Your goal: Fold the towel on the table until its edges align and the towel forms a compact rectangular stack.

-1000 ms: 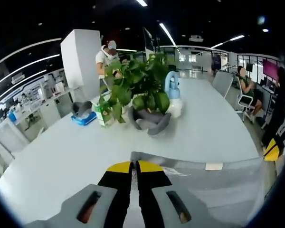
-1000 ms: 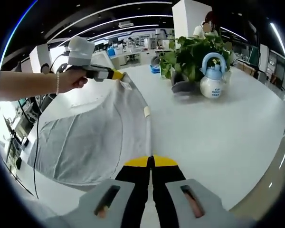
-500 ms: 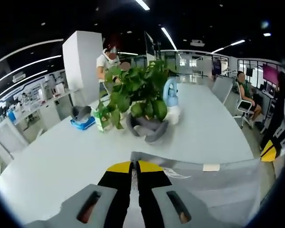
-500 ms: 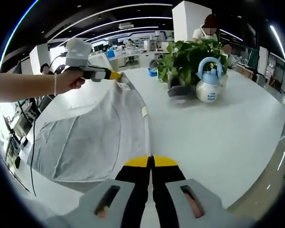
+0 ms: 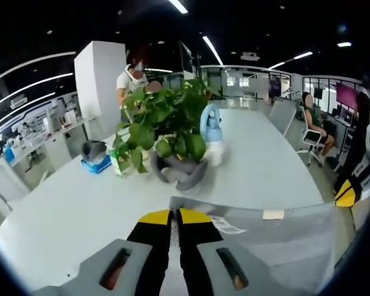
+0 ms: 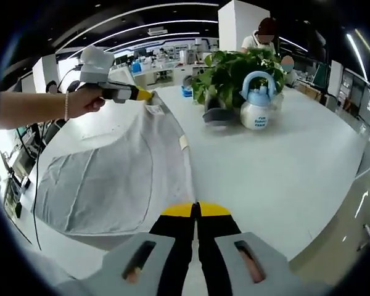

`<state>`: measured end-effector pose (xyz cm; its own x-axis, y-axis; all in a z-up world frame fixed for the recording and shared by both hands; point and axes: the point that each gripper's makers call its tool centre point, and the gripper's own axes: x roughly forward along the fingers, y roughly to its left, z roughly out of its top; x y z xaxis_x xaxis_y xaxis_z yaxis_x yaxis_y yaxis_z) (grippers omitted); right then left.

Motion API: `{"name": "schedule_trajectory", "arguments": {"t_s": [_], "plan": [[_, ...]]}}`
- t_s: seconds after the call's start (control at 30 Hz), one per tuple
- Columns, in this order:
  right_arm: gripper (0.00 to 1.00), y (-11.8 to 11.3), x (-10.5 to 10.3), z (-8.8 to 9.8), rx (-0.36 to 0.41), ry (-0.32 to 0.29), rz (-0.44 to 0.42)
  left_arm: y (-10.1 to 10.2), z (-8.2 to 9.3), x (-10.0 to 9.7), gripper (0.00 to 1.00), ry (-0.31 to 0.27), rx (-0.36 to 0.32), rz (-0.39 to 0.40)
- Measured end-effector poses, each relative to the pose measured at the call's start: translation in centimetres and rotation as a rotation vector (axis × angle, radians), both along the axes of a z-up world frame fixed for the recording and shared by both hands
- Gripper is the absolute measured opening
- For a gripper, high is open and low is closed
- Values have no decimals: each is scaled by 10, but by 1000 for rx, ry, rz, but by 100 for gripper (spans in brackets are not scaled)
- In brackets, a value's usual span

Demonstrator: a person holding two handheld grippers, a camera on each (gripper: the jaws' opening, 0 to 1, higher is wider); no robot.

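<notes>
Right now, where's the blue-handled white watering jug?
In the right gripper view the blue-handled white watering jug stands upper right on the white table, against the potted green plant.

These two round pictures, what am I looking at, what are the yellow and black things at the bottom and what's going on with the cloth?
A person holds a hand tool in each hand, and each tool carries its own fisheye camera. The yellow-tipped black bars are each gripper's two jaws. In the left gripper view, the left gripper is shut on the edge of a pale grey towel. In the right gripper view, the right gripper is shut on another part of that edge, and the person's hand shows holding the left gripper. The towel is stretched between them over a white table. Further back stand a potted plant and a blue and white kettle.
</notes>
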<state>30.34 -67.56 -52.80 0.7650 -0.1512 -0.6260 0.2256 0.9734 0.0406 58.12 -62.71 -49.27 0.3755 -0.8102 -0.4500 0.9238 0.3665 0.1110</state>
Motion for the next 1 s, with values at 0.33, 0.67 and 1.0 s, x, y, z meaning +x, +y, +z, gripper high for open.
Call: {"name": "schedule_trajectory", "arguments": {"t_s": [0.33, 0.67, 1.0], "plan": [[0, 9, -4, 1, 3, 1, 5, 10, 1, 3, 4, 1, -3, 24], [0, 39, 9, 17, 28, -46, 41, 42, 6, 10, 4, 32, -37, 91], [0, 72, 1, 22, -13, -34, 122, 73, 11, 5, 4, 30, -53, 128]]}}
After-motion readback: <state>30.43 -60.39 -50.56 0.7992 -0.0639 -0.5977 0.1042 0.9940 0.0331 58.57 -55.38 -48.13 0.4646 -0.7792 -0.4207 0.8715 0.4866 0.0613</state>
